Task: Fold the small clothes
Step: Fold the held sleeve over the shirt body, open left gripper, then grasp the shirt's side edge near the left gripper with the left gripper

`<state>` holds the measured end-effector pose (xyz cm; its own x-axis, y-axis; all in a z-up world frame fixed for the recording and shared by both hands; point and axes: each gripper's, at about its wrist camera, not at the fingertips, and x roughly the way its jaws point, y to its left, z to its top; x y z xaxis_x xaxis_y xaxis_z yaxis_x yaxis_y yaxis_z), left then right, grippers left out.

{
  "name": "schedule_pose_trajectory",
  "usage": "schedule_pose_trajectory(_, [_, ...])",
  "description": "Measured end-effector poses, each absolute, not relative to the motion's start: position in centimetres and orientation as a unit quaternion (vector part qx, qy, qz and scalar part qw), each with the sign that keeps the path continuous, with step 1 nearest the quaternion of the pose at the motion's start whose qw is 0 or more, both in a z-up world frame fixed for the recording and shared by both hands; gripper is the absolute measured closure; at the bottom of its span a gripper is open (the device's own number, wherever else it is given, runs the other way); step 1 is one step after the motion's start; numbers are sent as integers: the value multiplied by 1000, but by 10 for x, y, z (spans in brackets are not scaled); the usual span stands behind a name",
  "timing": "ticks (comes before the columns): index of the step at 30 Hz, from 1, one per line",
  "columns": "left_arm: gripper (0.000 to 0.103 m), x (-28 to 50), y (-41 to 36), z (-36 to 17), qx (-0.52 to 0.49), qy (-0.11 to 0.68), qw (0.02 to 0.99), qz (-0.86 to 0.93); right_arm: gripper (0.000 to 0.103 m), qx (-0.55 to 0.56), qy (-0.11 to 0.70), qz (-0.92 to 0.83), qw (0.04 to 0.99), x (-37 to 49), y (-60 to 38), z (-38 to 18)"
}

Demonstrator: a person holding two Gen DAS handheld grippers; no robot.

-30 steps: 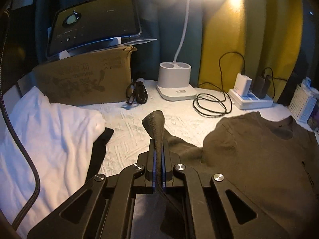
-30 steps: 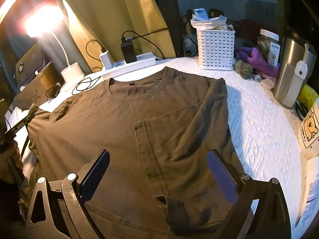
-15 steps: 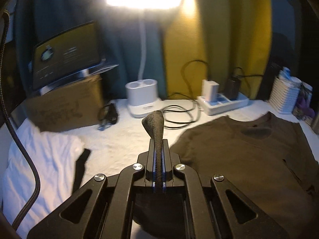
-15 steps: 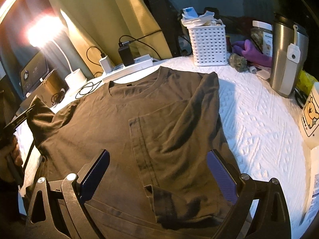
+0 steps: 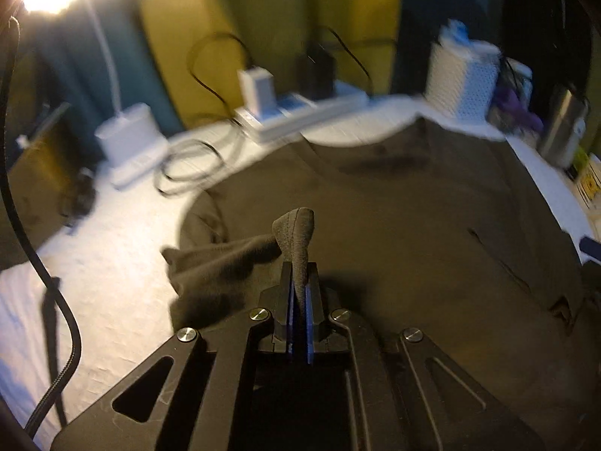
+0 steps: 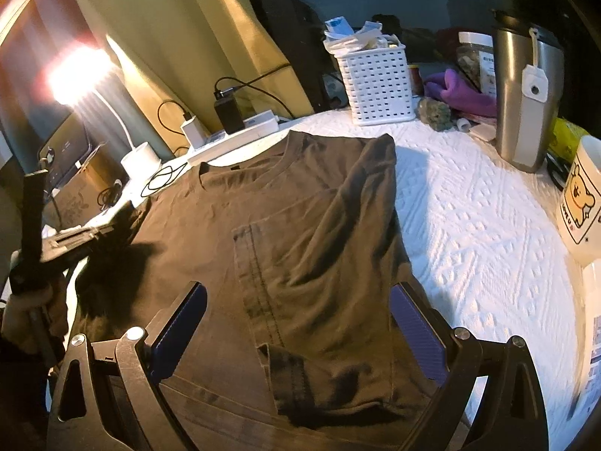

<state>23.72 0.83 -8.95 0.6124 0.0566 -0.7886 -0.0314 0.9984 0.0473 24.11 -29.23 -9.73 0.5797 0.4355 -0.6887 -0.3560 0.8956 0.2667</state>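
Left wrist view is motion-blurred. Desk lamp (image 6: 141, 158) at far left, lit, white base on the table (image 6: 469, 218); a cardboard box (image 6: 80, 191) with a dark device on top sits beside it. Coiled black cable (image 5: 188, 165) lies between lamp base and power strip (image 6: 233, 137), which carries a white charger and a black adapter along the back edge against the yellow curtain.

Brown T-shirt (image 6: 300, 233) lies flat in the middle of the white textured table cover, neckline toward the power strip, its right side already folded inward over the body.

Left hand-held gripper (image 5: 299, 293): jaws pressed together, pinching the left sleeve (image 5: 293, 233) of the T-shirt, fabric bunched up between the blue pads and lifted above the shirt body. It casts a dark shadow on the cloth below.

Right hand-held gripper (image 6: 296, 323): jaws spread wide, nothing between them, above the shirt's lower hem.

Right of the shirt: white perforated basket (image 6: 375, 86) stuffed with packets, purple cloth, jar, steel tumbler (image 6: 526, 94) with a tag, bear-print mug (image 6: 582, 203) at the edge. All stand clear of the shirt.
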Motion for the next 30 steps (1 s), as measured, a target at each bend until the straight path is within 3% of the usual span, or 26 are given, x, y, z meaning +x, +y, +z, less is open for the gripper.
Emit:
schedule_pose_trajectory(3, [93, 225, 5, -88, 5, 445, 896, -2, 5, 49, 402, 221, 887, 239, -292, -98])
schedule_pose_trajectory(5, [63, 213, 10, -81, -2, 439, 898, -12, 5, 48, 403, 220, 887, 237, -291, -98])
schedule_pose_trajectory(7, [47, 197, 22, -71, -22, 428, 903, -18, 5, 46, 404, 219, 887, 235, -290, -99])
schedule_pose_trajectory(13, [46, 163, 68, -62, -47, 413, 910, 10, 5, 33, 409, 221, 885, 229, -279, -102])
schedule_pose_trajectory(27, [47, 173, 116, -111, -136, 442, 886, -25, 5, 9, 412, 213, 886, 213, -259, -96])
schedule_pose_trajectory(28, [49, 171, 112, -109, -130, 436, 890, -30, 5, 9, 413, 211, 886, 212, -260, -96])
schedule_pose_trajectory(30, [69, 169, 109, -107, -124, 429, 893, -47, 5, 9, 415, 206, 886, 212, -261, -97])
